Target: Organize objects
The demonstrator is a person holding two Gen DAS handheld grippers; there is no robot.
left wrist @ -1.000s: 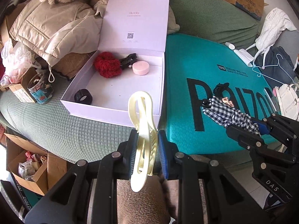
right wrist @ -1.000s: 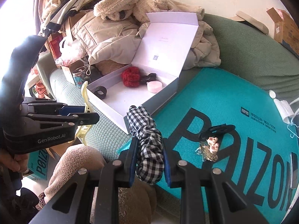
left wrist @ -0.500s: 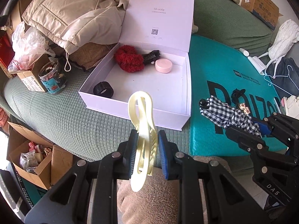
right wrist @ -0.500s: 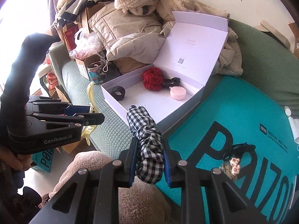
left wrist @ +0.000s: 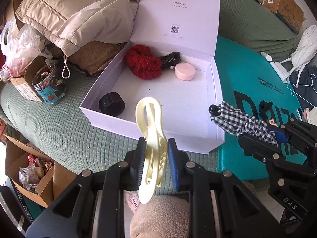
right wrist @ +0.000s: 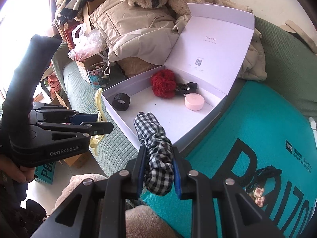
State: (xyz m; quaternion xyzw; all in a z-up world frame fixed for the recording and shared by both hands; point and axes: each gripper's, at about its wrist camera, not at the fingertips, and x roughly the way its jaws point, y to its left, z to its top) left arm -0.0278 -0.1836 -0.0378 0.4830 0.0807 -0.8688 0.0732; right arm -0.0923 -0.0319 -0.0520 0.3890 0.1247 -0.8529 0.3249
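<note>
My left gripper (left wrist: pixel 155 148) is shut on a cream hair claw clip (left wrist: pixel 150 134) that sticks up above the near wall of the open white box (left wrist: pixel 150 128). My right gripper (right wrist: pixel 157 154) is shut on a black-and-white checked scrunchie (right wrist: pixel 156 150), held near the box's front right corner. Inside the box lie a red fluffy scrunchie (left wrist: pixel 142 64), a black claw clip (left wrist: pixel 170 58), a pink round case (left wrist: pixel 185 71) and a black ring-shaped band (left wrist: pixel 112 104). On the teal bag (right wrist: pixel 257 130), a black clip with small charms (right wrist: pixel 259 186) lies loose.
Beige jackets (left wrist: pixel 75 17) are piled behind the box on the green sofa (left wrist: pixel 49 123). A glass jar (left wrist: pixel 48 85) and a cardboard carton stand left of the box. An open carton of odds and ends (left wrist: pixel 31 174) sits on the floor at lower left.
Both grippers have moved toward the white box with their loads; the box now looks larger and more central. Neither grip has changed.
</note>
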